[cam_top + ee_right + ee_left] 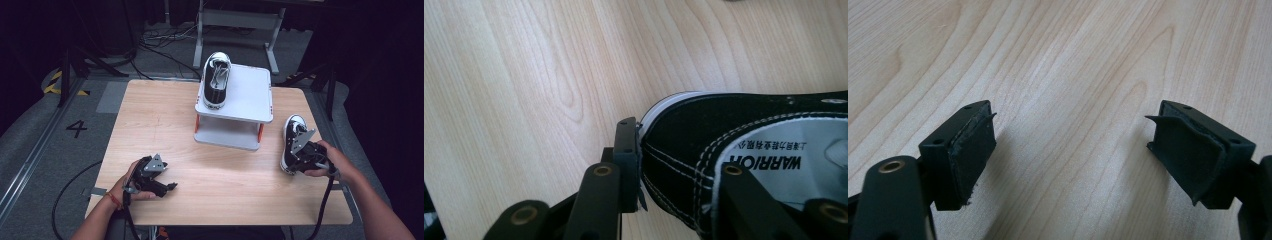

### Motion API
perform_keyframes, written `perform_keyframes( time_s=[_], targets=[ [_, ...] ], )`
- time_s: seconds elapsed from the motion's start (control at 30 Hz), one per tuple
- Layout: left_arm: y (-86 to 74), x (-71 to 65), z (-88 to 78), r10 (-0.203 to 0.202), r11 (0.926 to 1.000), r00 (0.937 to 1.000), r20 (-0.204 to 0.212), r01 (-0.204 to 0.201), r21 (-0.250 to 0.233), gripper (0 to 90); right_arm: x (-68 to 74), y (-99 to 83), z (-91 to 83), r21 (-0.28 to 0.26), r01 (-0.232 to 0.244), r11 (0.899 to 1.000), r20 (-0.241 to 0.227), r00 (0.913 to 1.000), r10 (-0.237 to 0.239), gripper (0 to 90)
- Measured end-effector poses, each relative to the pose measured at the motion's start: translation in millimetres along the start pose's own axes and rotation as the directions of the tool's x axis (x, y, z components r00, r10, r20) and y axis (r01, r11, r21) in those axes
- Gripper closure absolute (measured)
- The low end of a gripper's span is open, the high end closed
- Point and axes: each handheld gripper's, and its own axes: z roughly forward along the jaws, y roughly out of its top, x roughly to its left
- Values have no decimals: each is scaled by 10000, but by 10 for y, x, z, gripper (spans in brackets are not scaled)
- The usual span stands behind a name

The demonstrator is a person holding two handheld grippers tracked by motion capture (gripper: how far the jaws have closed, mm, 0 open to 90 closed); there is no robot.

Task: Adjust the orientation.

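Right gripper (295,161) clamped on the heel end of a black-and-white sneaker (291,142), which sits on the bench (150,130) near its right edge, toe pointing away from the person. In the right gripper view one jaw presses the outside of the heel wall of the sneaker (744,150) and the other goes inside the opening, over the printed insole. Sole looks to be resting on the wood; cannot tell whether it is lifted at all.

Left gripper (167,187) sits low over the bench at front left, jaws wide apart with nothing but bare wood grain between them in the left gripper view.

Second matching sneaker (216,80) stands on the top deck of a small white two-tier shelf (250,100) at the far middle of the bench, on the deck's left side, toe away from the person. Well apart from both grippers.
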Motion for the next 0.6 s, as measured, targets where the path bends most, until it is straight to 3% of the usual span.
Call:
perform_keyframes(
  time_s=[0.13,0.6],
  targets=[
    [0,0,0,1,10000,10000,4,-1,-1,174,4,55,-148,-166,113,9998,-34,9999,-114,738],
    [0,2,0,11,10000,10000,31,-11,0,176,-53,346,-802,-493,696,9964,1057,9923,-641,731]
  ],
)
